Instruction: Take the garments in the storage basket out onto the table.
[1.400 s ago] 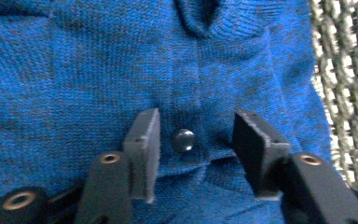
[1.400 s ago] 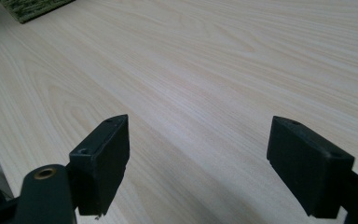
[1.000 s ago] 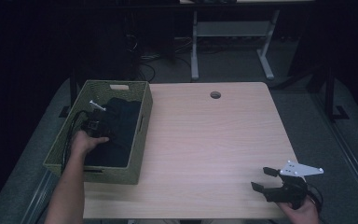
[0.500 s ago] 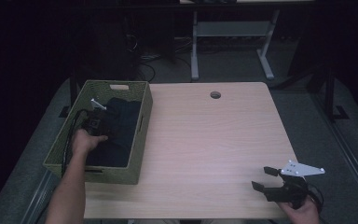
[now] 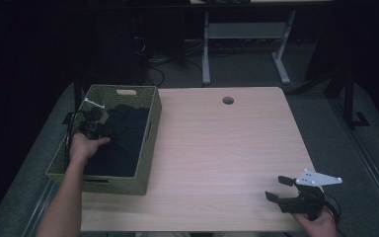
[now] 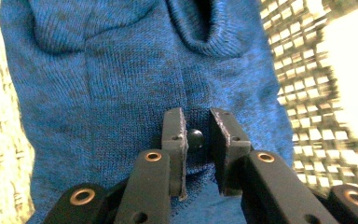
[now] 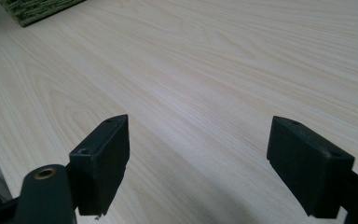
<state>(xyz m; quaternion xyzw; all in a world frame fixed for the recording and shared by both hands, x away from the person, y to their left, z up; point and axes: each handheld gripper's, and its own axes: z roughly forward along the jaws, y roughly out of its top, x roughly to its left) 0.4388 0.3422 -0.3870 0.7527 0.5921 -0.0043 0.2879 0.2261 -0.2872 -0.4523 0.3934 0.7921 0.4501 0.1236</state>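
A dark blue knit garment (image 5: pixel 123 136) lies in a woven green basket (image 5: pixel 150 131) at the table's left. My left gripper (image 5: pixel 94 124) is inside the basket over the garment's left part. In the left gripper view its jaws have just been closing and now stand nearly together at the left gripper (image 6: pixel 196 116), pinching a fold of the blue knit garment (image 6: pixel 121 84). My right gripper (image 5: pixel 279 188) sits low over the table's front right corner. Its jaws stand wide apart at the right gripper (image 7: pixel 203 128), with bare wood between them.
The light wooden table (image 5: pixel 217 148) has a round cable hole (image 5: pixel 228 100) near its far edge. The basket's woven wall (image 6: pixel 307 93) rises close beside the left gripper. A white desk frame (image 5: pixel 242 34) and cables stand on the dark floor behind.
The left hand and its gripper have lifted slightly inside the basket. The right gripper has stayed put.
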